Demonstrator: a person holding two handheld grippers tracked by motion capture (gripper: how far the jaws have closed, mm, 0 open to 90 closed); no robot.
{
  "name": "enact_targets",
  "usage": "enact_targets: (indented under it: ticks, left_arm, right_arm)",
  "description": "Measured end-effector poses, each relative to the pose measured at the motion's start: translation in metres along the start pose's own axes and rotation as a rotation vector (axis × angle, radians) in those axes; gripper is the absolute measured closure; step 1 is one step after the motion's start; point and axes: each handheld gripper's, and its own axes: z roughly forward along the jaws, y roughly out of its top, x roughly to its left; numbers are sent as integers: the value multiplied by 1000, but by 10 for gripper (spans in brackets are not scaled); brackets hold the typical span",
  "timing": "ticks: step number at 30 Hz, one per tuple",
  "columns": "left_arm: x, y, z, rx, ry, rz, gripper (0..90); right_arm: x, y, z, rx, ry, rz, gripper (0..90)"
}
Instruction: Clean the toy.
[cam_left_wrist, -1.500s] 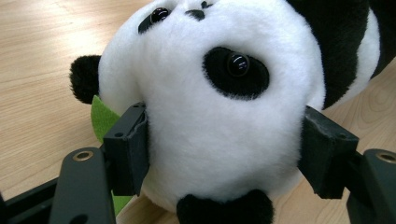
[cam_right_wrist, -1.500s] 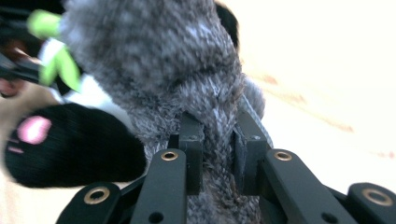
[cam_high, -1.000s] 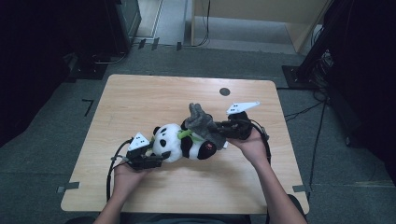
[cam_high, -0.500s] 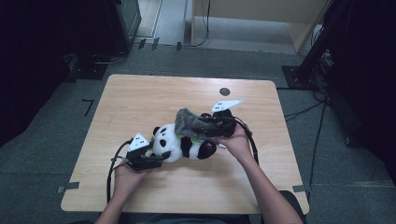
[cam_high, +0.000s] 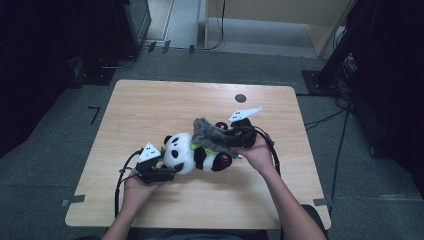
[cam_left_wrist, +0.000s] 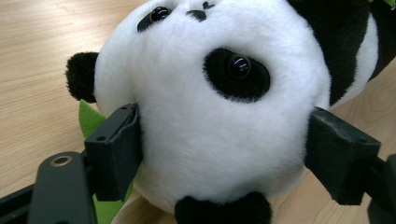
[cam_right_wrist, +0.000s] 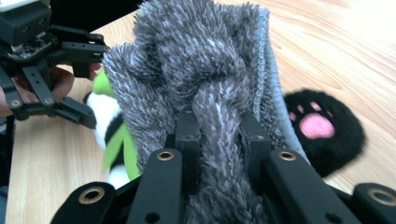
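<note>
Two grips on: left gripper (cam_left_wrist: 224, 158) spread around panda (cam_high: 192, 152) head, right gripper (cam_right_wrist: 217, 135) pinching grey cloth (cam_high: 210, 135), next draping it over, carefully.

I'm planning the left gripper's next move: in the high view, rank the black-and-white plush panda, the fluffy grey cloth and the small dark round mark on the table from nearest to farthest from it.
1. Black-and-white plush panda: its head sits between the jaws of the left gripper.
2. Fluffy grey cloth: draped on the panda's body, to the right.
3. Small dark round mark: near the table's far edge.
</note>
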Motion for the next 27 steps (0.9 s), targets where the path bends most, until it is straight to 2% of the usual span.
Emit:
enact_targets:
  ticks: [8, 18, 22, 25, 27]
  left_arm:
    - [2, 0, 0, -3, -9, 4, 184]
    - [4, 0, 0, -8, -20, -3, 179]
    - [5, 1, 0, -8, -23, -5, 177]
    - [5, 1, 0, -7, -25, -8, 177]
    - [5, 1, 0, -5, -24, -6, 176]
  right_arm:
    - [-12, -18, -18, 21, -9, 49, 758]
    - [-21, -33, -36, 39, -71, 81, 762]
    - [-25, -37, -45, 21, -92, 98, 763]
    - [-27, -37, -57, -22, -113, 118, 763]
    - [-25, -34, -64, -32, -127, 114, 763]
